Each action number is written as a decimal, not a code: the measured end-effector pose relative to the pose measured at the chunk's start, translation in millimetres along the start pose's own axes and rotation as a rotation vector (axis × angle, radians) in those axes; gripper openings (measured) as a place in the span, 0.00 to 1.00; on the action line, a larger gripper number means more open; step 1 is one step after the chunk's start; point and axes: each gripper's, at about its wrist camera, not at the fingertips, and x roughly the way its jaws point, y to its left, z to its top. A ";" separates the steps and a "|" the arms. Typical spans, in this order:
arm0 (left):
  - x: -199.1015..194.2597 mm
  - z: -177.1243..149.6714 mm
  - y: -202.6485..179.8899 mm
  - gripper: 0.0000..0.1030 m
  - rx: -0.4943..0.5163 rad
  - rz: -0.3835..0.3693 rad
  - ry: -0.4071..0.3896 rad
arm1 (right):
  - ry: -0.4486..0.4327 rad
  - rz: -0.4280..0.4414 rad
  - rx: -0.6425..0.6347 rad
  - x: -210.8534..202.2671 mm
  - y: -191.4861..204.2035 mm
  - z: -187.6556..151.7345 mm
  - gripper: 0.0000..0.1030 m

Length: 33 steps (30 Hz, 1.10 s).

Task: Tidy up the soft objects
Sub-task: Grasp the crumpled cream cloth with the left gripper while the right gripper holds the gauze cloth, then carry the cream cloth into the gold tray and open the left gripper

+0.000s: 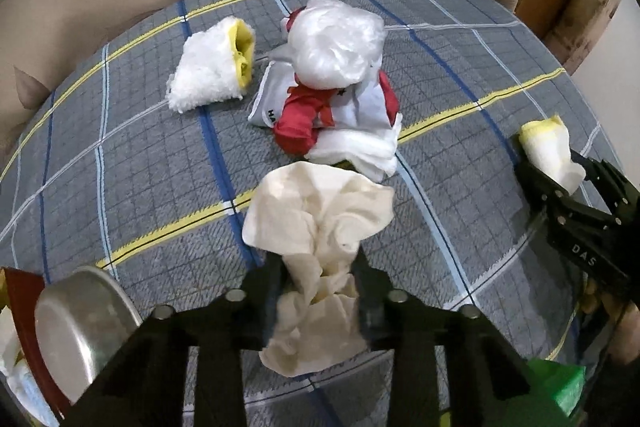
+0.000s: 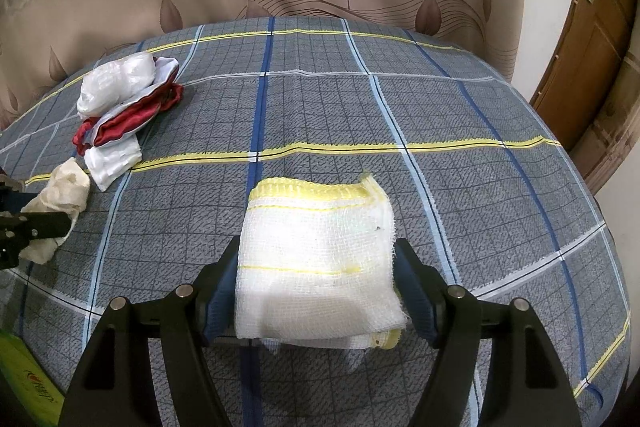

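My left gripper (image 1: 320, 267) pinched the cream cloth (image 1: 320, 219) near the pile (image 1: 340, 87); the right gripper (image 2: 320, 283) clamped the gauze (image 2: 320, 259). The mitt (image 1: 212, 67) beside the pile remained unsorted.

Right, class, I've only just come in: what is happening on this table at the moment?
A person is sorting soft things with two hand-held grippers. The left gripper is shut on a crumpled cream cloth. The right gripper holds a folded white gauze cloth with yellow edging. A fluffy white mitt and a red-and-white fabric pile under a plastic bag lie on the checked tablecloth.
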 end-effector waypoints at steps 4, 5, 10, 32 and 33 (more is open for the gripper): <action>-7.2 -7.5 2.4 0.22 -0.007 0.010 -0.008 | 0.000 0.001 0.000 0.0 -0.2 0.2 0.67; -9.7 -10.1 3.5 0.22 -0.012 0.009 -0.011 | 0.000 0.001 0.001 0.0 0.1 0.2 0.67; -29.0 -22.9 10.7 0.22 -0.022 0.024 -0.033 | 0.001 0.002 0.001 0.0 -0.8 0.7 0.67; -102.2 -88.5 56.8 0.22 -0.063 0.126 -0.095 | 0.002 0.001 0.004 0.2 0.3 0.9 0.67; -107.0 -91.0 62.3 0.22 -0.073 0.126 -0.098 | 0.003 0.001 0.004 0.2 -0.4 1.0 0.67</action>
